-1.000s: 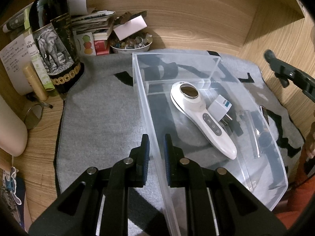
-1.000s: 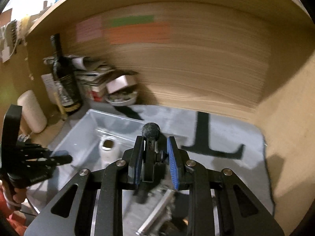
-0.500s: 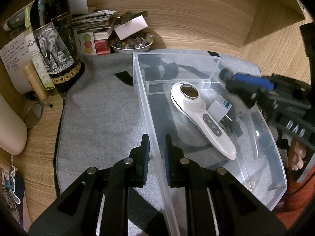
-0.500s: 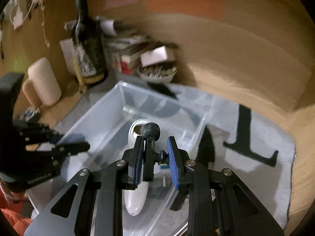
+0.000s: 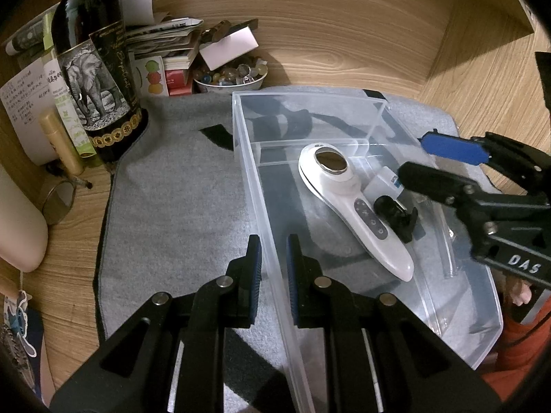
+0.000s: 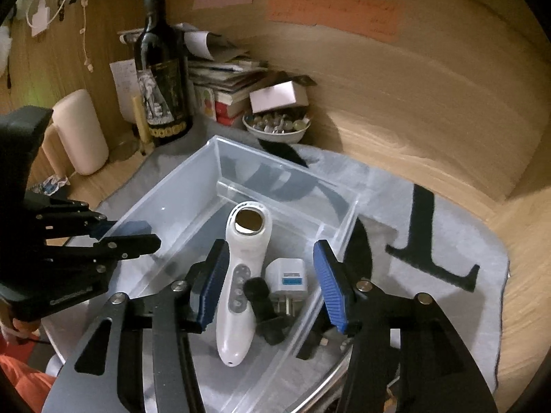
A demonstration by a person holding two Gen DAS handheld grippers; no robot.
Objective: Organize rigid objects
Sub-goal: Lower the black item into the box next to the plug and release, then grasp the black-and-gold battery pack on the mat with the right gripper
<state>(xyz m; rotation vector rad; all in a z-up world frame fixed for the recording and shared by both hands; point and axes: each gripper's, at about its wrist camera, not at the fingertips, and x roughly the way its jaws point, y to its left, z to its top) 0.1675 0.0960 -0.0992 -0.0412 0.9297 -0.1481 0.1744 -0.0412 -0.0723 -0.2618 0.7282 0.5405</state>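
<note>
A clear plastic bin (image 5: 461, 337) (image 6: 193, 172) sits on a grey mat. Inside lie a white handheld device (image 5: 347, 203) (image 6: 241, 275), a white plug adapter (image 5: 380, 186) (image 6: 287, 277) and a small black microphone (image 5: 394, 215) (image 6: 263, 304). My left gripper (image 5: 273, 261) is shut on the bin's left wall (image 5: 261, 206); it also shows in the right wrist view (image 6: 137, 237). My right gripper (image 6: 272, 282) is open and empty above the bin, over the microphone; it also shows in the left wrist view (image 5: 430, 161).
A dark wine bottle (image 5: 96, 69) (image 6: 163, 75), stacked papers and boxes (image 5: 165, 48), and a bowl of beads (image 5: 230, 75) (image 6: 275, 125) stand at the back. A beige cylinder (image 6: 81, 130) is at the left. Wooden walls enclose the back and right.
My right gripper opened and let go of the black microphone, which now lies in the bin beside the white device. The left gripper has stayed on the bin wall.
</note>
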